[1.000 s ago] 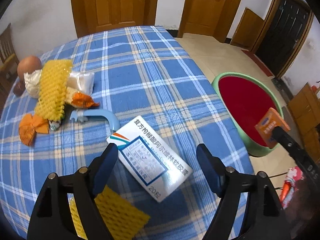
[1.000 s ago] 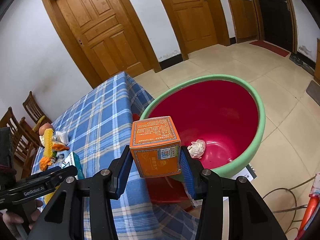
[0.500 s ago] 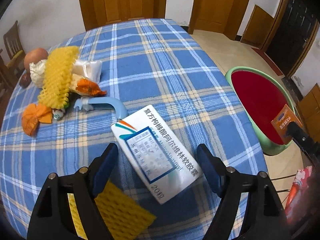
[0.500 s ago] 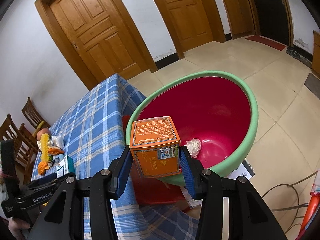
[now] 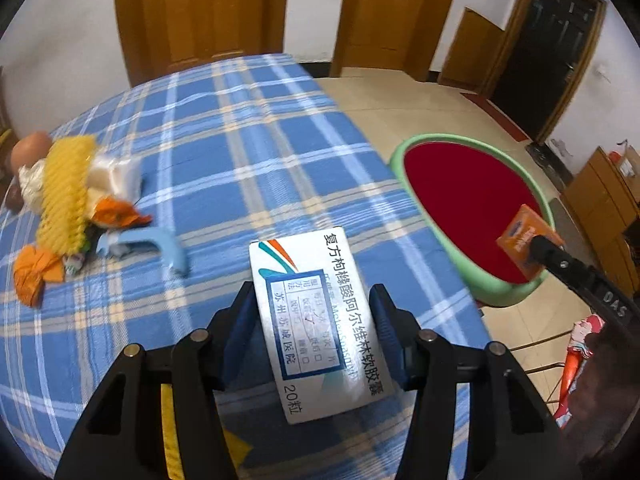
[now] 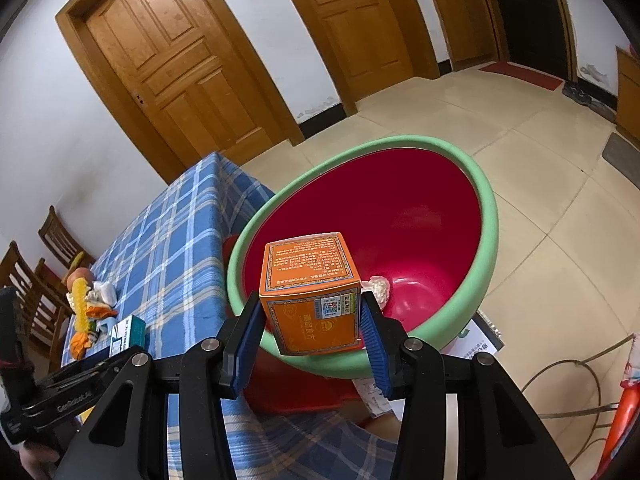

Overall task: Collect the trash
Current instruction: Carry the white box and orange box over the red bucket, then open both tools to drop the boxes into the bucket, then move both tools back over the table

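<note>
Item 1: my left gripper [image 5: 314, 330]. Both blue pads press the long sides of a white medicine box [image 5: 318, 330], so it is clamped on that box. The box carries blue and black Chinese print, with its far end pointing away over the table [image 5: 248, 152]. I cannot tell whether the box rests on the cloth or is lifted clear of it.

Item 2: my right gripper [image 6: 310, 330]. Its pads grip an orange carton [image 6: 310, 292] from both sides. The carton hangs over the near rim of the basin [image 6: 486, 216], partly above the red interior.

Item 3: basin, green outside and red inside, standing just beside the table's edge. A crumpled white wad [image 6: 378, 288] lies at its bottom, close behind the carton in the right wrist view.

Item 4: table, covered in a blue plaid cloth.

Item 5: trash heap at the table's far left. It includes a yellow foam net [image 5: 66, 196], a white wrapper [image 5: 112, 174], orange scraps [image 5: 36, 274] and a light blue curved plastic piece [image 5: 160, 244]. A brown egg-shaped object [image 5: 30, 152] sits behind the heap.

Item 6: second yellow foam piece [image 5: 236, 450], lying under my left gripper's frame, mostly hidden.

Item 7: surroundings. Wooden doors [image 6: 168, 60] stand along the white wall, and wooden chairs [image 6: 36, 280] are at the table's far side.
</note>
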`<move>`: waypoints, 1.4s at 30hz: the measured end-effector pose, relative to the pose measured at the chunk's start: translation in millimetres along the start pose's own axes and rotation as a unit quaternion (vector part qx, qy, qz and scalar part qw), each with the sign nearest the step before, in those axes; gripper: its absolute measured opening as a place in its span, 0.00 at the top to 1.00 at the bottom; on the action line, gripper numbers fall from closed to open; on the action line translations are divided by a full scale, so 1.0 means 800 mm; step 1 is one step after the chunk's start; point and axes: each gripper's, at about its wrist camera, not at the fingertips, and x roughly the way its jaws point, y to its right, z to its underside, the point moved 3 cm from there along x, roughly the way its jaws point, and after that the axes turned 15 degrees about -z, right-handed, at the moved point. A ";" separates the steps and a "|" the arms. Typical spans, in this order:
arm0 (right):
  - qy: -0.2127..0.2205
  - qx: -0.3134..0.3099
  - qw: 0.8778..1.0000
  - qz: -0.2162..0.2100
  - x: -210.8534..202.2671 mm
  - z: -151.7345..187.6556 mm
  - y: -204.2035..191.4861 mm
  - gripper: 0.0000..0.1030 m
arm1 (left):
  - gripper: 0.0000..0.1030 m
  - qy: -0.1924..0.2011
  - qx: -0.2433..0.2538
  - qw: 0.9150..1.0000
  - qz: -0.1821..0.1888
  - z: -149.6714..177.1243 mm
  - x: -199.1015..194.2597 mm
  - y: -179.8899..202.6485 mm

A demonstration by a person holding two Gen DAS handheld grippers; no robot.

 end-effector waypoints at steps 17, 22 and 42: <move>0.012 0.027 0.999 0.031 -0.007 -0.009 0.043 0.52 | 0.44 0.024 0.040 0.996 0.078 -0.069 0.002 0.085; 0.026 0.034 0.998 0.037 -0.020 -0.014 0.052 0.52 | 0.44 0.021 0.057 0.994 0.095 -0.081 0.014 0.119; 0.040 0.029 0.998 0.044 -0.043 -0.018 0.049 0.44 | 0.30 0.020 0.053 0.995 0.088 -0.087 -0.004 0.119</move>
